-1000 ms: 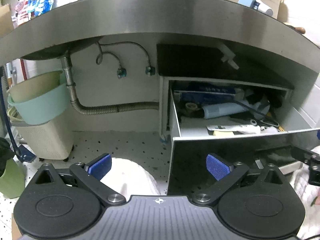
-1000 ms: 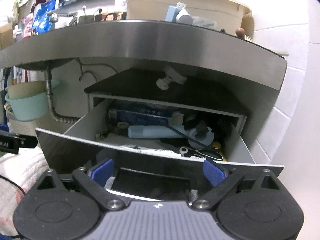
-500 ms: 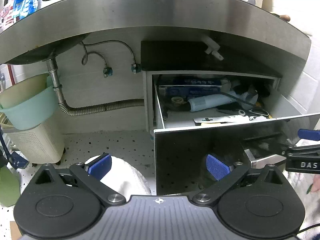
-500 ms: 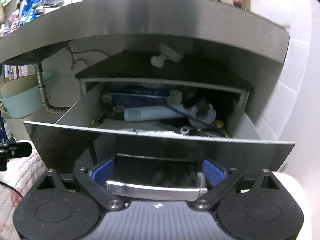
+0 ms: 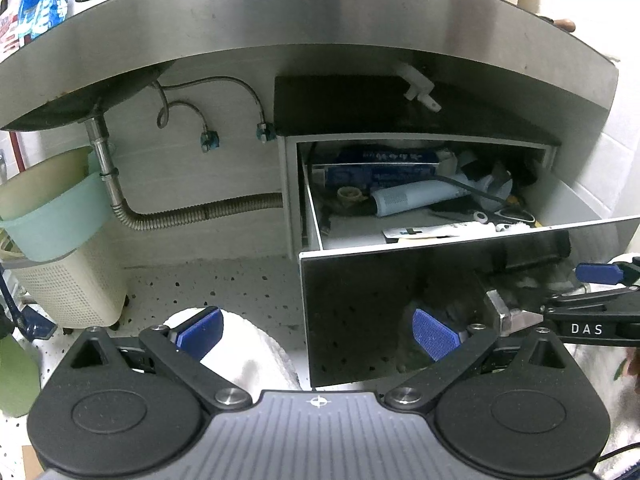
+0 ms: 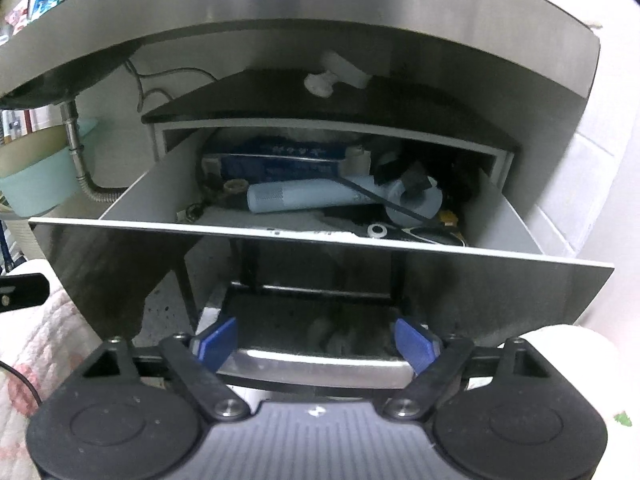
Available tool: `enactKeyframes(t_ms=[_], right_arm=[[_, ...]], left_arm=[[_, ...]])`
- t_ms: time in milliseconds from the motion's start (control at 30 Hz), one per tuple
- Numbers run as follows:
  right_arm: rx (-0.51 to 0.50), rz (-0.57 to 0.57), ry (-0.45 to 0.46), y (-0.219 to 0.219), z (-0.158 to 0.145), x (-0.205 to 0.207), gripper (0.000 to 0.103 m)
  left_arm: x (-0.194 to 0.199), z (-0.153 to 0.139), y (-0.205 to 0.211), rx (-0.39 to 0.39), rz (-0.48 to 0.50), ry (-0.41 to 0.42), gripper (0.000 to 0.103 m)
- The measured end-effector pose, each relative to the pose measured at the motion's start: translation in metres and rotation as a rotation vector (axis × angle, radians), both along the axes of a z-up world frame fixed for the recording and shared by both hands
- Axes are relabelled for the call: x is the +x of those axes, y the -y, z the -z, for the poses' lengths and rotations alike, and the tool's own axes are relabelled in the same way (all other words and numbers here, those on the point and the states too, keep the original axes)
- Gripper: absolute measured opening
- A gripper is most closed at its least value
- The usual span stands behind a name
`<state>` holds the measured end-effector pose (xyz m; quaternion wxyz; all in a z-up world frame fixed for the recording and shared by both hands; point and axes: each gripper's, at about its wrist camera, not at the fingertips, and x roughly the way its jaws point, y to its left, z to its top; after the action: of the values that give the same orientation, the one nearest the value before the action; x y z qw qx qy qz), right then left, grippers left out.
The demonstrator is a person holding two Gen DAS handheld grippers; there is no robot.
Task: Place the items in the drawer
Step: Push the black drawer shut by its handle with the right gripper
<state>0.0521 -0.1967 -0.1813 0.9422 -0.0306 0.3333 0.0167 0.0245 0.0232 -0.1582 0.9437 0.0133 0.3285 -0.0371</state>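
The drawer stands pulled out from its white cabinet under the steel tabletop, its dark glossy front panel facing the cameras. Inside lie a pale blue tube across the middle, a dark blue box behind it at the far wall, a black cord over the tube, and a flat white packet close behind the front panel (the small things at the right end are too cluttered to name).

The right tongs are spread wide, their blue pads on either side of the drawer's chrome handle, which runs along the low edge of the front panel; whether the pads touch it cannot be told. In the left wrist view the same tongs reach in from the right at the handle's end.

The left tongs are also spread and hold nothing. They hang near the left edge of the front panel, one pad before the panel, the other over something white and rounded on the speckled floor.

To the left, a corrugated drain pipe runs from the sink to the wall, and a mint green basin rests on a cream basket.
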Motion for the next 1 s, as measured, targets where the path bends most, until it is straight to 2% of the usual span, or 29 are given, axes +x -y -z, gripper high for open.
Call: enactKeyframes(t_ms=[300, 767, 900, 1000], right_arm=[[0.049, 0.044, -0.035, 0.005, 0.009, 0.013, 0.085], [0.041, 0.055, -0.049, 0.004, 0.011, 0.019, 0.088], [0.039, 0.052, -0.054, 0.002, 0.012, 0.021, 0.095], [0.041, 0.054, -0.055, 0.003, 0.012, 0.021, 0.095]], left_arm=[[0.001, 0.001, 0.0, -0.004, -0.002, -0.003, 0.102], [0.003, 0.001, 0.0, -0.007, -0.005, -0.01, 0.102], [0.003, 0.001, 0.001, -0.004, -0.002, -0.012, 0.102], [0.003, 0.001, 0.001, -0.003, -0.002, -0.011, 0.102]])
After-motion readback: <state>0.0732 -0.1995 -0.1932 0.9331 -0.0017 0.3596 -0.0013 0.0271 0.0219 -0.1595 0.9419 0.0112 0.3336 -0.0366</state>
